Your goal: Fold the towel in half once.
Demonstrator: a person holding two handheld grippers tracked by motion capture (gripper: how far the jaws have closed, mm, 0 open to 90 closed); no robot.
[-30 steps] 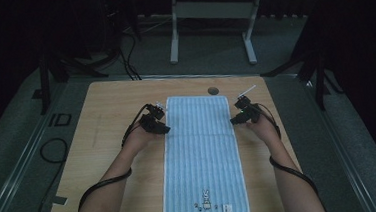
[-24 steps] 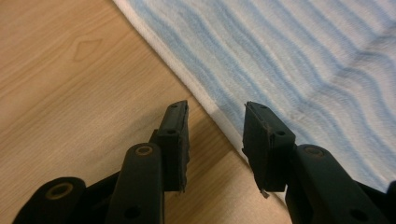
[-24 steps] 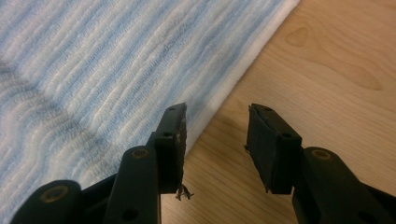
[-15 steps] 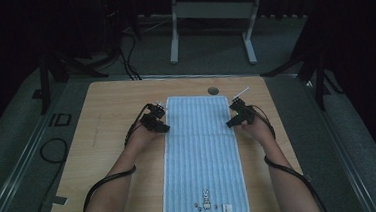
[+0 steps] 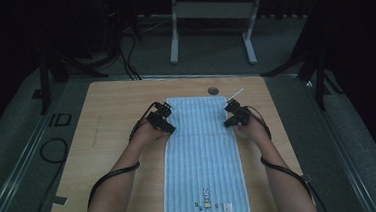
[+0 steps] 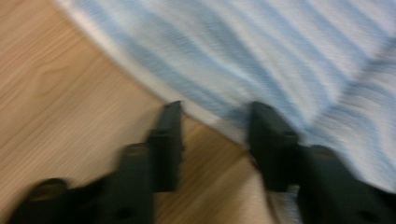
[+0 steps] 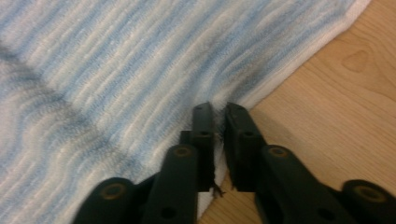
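Towel [image 5: 205, 155] is laid flat on the table [image 5: 107, 121], long axis running near to far. Right gripper [image 7: 216, 109] has just been clamped on its right edge; left gripper [image 6: 215, 116] is spread astride the left edge, nothing pinched yet.

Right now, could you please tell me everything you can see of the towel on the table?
The towel is a long, light blue terry cloth with fine stripes and a white hem, lying flat down the middle of the wooden table. A small dark print and a label sit near its near end. The right tongs have just been closing and pinch its right hem. The left tongs have just been opening and straddle its left hem.
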